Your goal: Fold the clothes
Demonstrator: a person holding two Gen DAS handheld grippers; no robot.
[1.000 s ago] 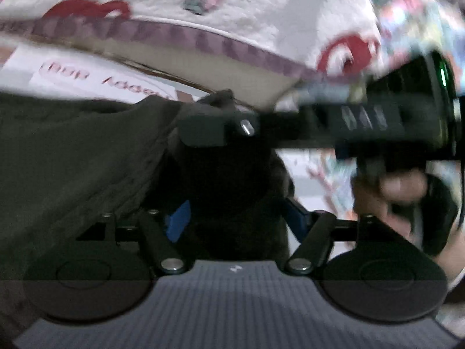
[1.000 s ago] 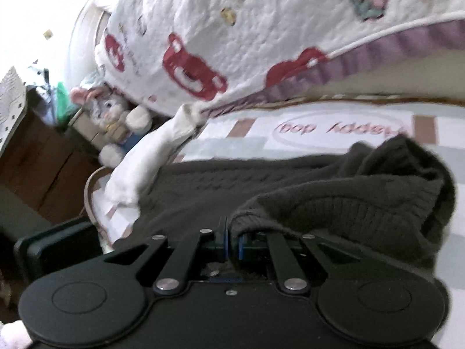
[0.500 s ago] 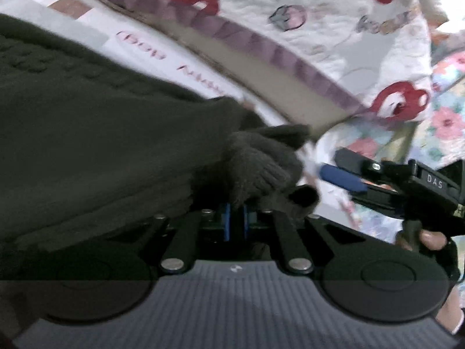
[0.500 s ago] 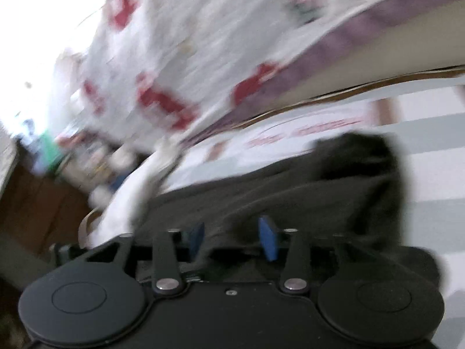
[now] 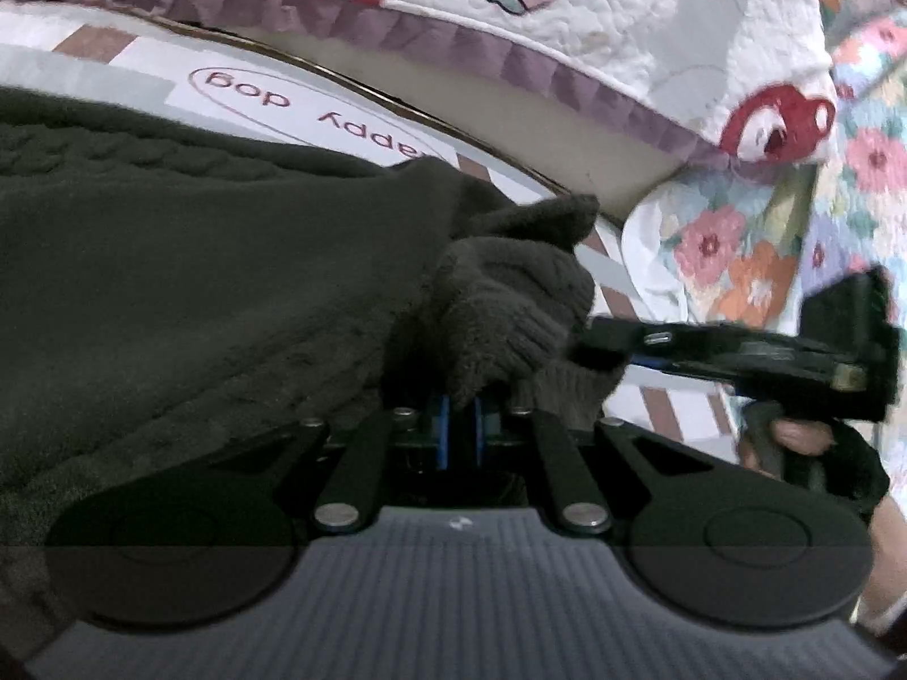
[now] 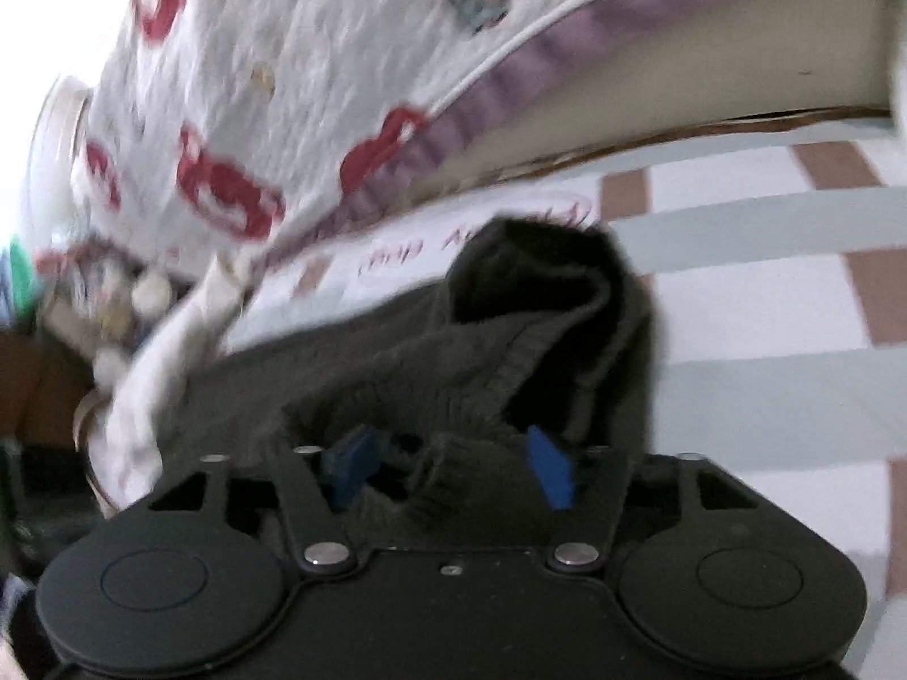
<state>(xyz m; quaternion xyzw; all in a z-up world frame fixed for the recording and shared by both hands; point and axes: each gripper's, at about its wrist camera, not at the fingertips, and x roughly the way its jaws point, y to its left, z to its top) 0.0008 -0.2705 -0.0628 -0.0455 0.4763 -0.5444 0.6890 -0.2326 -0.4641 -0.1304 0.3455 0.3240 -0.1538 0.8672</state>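
Note:
A dark grey-brown knit sweater [image 5: 198, 260] lies on a striped bed sheet [image 5: 351, 119]. My left gripper [image 5: 460, 430] is shut on a bunched ribbed edge of the sweater [image 5: 510, 306]. In the left wrist view my right gripper [image 5: 737, 351] reaches in from the right, its tip touching that bunch. In the right wrist view my right gripper [image 6: 448, 464] is open, blue pads [image 6: 547, 467] apart, with a ribbed fold of the sweater [image 6: 510, 328] lying loose between them.
A white quilt with red prints and a purple border [image 5: 510, 11] hangs behind the sweater. A floral cloth [image 5: 793, 226] is at the right. Stuffed toys and a white cloth [image 6: 159, 351] lie at the left of the sheet [image 6: 765, 306].
My left gripper shut on the sweater's edge. My right gripper opened and let go of the sweater, and now sits open at the fold.

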